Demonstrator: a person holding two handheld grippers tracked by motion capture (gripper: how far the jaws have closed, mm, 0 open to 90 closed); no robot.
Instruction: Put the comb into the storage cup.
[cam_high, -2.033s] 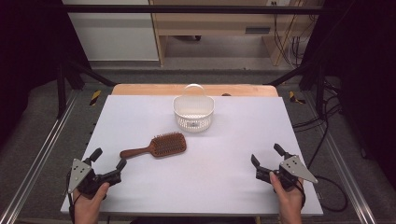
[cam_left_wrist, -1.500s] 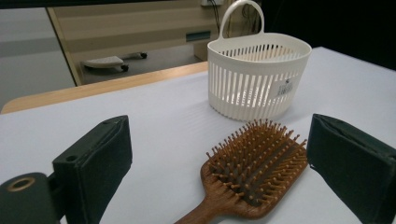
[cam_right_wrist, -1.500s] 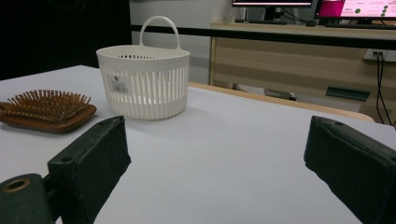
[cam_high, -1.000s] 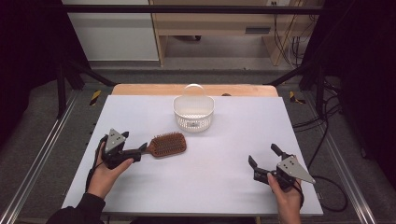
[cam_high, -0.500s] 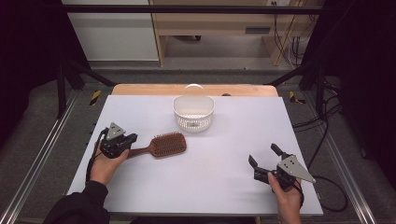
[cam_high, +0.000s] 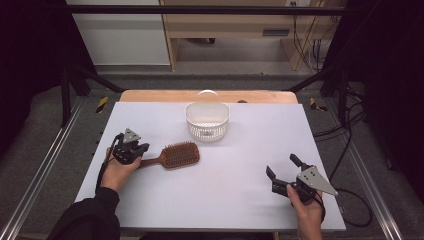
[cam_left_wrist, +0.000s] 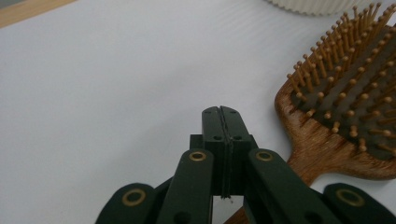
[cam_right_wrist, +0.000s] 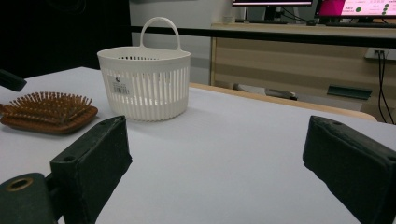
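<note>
**Left jaws are shutting right next to the brush handle, am I missing it?**

So I'm sitting here with my left gripper parked at the handle end of the hairbrush. In the left gripper view the two pads are pressing flat against each other with just a thin seam between them. I'm not seeing any wood in that seam. The handle is running off to the side and underneath the linkage instead. My right gripper is idling near my edge of the table, jaws spread wide, nothing in them.

What I'm worrying about:
- If I lift now, I'm probably coming up empty, because the jaws seem to be closing beside the handle rather than around it.
- Shut jaws sitting this close could shove the handle and spin the brush flat on the table.
- Even with a proper re-grip, pinching the very tip means the heavy head is going to droop or swing, especially on the way to the white basket.

Brush position, for reference: it's lying bristles-up on the left half of the table, in front of the basket and apart from it. Its long axis is running roughly left to right in the high view, handle pointing at my left gripper, paddle head pointing toward the table's middle.
</note>
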